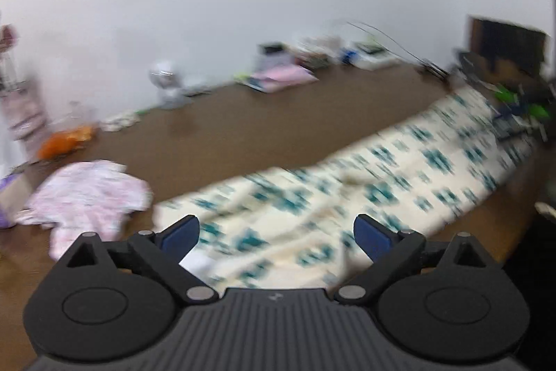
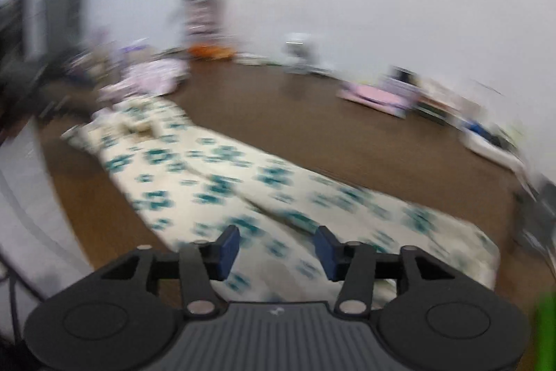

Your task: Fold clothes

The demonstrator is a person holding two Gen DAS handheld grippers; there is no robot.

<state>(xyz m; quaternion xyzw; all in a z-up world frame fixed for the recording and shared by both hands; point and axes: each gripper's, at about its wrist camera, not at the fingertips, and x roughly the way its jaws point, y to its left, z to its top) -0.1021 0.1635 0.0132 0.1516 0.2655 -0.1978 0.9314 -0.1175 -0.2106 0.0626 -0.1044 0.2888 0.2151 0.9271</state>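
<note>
Cream teal-flowered cotton garment (image 1: 347, 197) lies stretched long across the brown floor (image 1: 243, 113). Left gripper (image 1: 276, 232) gapes wide, right gripper (image 2: 277, 249) half-parted, both empty; pinch matching corners, then fold evenly.

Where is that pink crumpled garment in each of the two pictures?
Left wrist view: the pink garment lies low on the left, beside the end of the patterned cloth.
Right wrist view: the pink garment lies upper left, beyond the patterned cloth's far end.
Shared landmark: the patterned cloth.
</note>
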